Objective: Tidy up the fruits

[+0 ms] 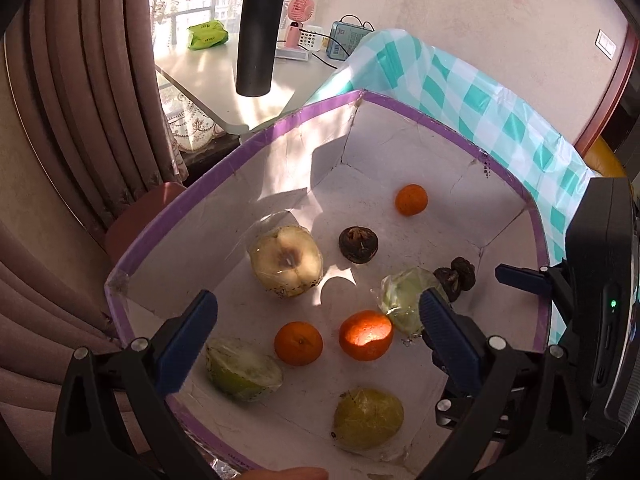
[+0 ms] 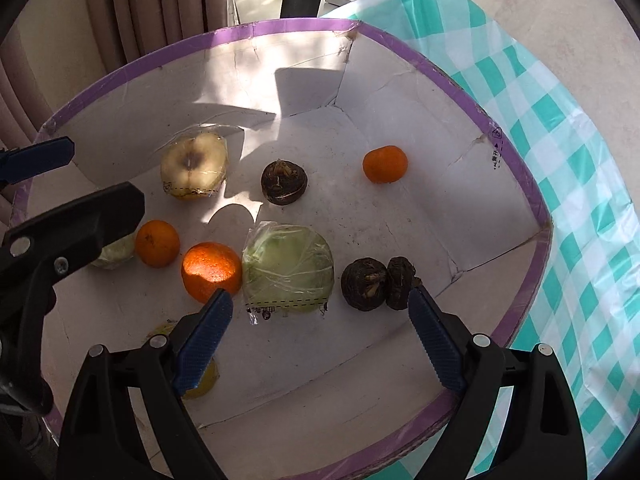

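Both tools hang over the white box (image 2: pixel 400 64) with the purple-taped rim, pointing down into it. Left tool (image 1: pixel 320 336): blue pads wide apart, nothing between them touching. Right tool (image 2: pixel 320 332): pads apart too, nothing clamped.

Fruit all lies loose on the box floor. Nearest the left tool: a yellow-green fruit (image 1: pixel 368 418) and a wrapped half fruit with pale cut face (image 1: pixel 244 368), just beside the left pad. Next out, two oranges side by side: the smaller orange (image 1: pixel 298 342) and the sunlit orange (image 1: pixel 366 340). The sunlit orange touches a green fruit in plastic wrap (image 2: pixel 288 268), which sits just ahead of the right tool's pads. Right of that wrapped fruit, a pair of dark wrinkled fruits (image 2: pixel 378 284) touching each other, just beside the right pad. Further in: a wrapped pale half apple (image 1: pixel 286 260), cut face up, near the left wall, and a single dark wrinkled fruit (image 1: pixel 358 244) beside it. Farthest, a lone small orange (image 1: pixel 411 199), well apart from the rest.

Teal checked cloth (image 1: pixel 500 112) drapes behind the box's right side. Beyond, on a white bench (image 1: pixel 208 72): black flask (image 1: pixel 258 40), pink fan (image 1: pixel 298 20), green packet (image 1: pixel 208 35).
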Demonstrator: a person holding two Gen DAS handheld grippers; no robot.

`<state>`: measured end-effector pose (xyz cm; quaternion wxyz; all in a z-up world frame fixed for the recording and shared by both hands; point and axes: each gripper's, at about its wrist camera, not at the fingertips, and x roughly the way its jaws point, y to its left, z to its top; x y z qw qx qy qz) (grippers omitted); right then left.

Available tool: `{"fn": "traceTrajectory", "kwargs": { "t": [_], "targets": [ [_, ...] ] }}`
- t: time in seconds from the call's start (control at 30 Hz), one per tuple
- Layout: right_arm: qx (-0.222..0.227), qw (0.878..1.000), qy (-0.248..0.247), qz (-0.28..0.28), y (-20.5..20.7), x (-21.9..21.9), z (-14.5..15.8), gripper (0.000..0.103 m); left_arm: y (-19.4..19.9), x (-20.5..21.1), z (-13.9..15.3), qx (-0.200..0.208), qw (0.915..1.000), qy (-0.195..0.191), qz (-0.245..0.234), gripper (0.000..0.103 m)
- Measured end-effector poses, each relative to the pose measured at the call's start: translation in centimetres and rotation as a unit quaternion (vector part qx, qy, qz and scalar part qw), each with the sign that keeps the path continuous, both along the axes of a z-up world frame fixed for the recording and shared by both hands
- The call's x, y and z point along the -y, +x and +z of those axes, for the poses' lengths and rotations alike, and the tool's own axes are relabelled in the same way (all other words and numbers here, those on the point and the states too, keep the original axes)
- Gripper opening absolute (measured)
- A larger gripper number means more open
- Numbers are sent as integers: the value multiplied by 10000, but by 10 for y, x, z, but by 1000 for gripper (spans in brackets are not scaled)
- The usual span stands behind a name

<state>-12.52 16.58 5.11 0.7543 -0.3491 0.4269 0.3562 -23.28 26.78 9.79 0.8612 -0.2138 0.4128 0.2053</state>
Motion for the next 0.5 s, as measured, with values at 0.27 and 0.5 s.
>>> {"fn": "traceTrajectory", "kwargs": {
  "t": [0.27, 0.5],
  "targets": [
    [16, 10000, 31, 43, -1, 3, -5, 86, 7, 0, -13, -489, 9988, -59, 43, 101],
    [31, 10000, 62, 63, -1, 3, -5, 86, 9, 4, -16, -687, 9976, 52, 39, 101]
  ]
}}
